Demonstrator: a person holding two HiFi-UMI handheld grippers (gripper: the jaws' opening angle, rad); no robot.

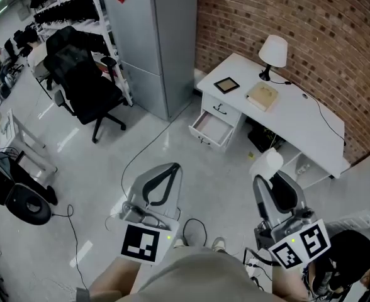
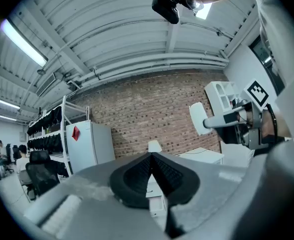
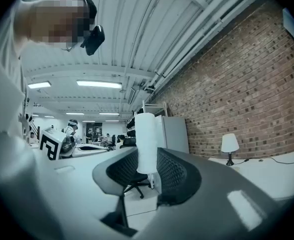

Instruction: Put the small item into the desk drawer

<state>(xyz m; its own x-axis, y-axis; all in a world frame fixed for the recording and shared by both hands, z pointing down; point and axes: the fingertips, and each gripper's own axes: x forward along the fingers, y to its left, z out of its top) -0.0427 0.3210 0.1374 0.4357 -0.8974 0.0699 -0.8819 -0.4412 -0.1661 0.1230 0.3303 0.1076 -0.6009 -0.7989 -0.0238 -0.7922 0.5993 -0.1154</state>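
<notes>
well, white desk (image 1: pixel 311 115) stands at brick wall (image 1: pixel 298 17), well apart from both grippers. its top drawer (image 1: pixel 213 129) is pulled open. left gripper (image 2: pixel 151 158): jaws together, nothing held. right gripper (image 1: pixel 268 176): clamped on small white cylinder (image 3: pixel 146 139), upright between pads. cylinder looks light, stiff, smooth (probably slippery). pads hold its lower end; a mid-body hold seems safer.

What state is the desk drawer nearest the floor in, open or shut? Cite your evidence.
Open: in the head view the drawer juts out from the white desk, its inside showing.
</notes>
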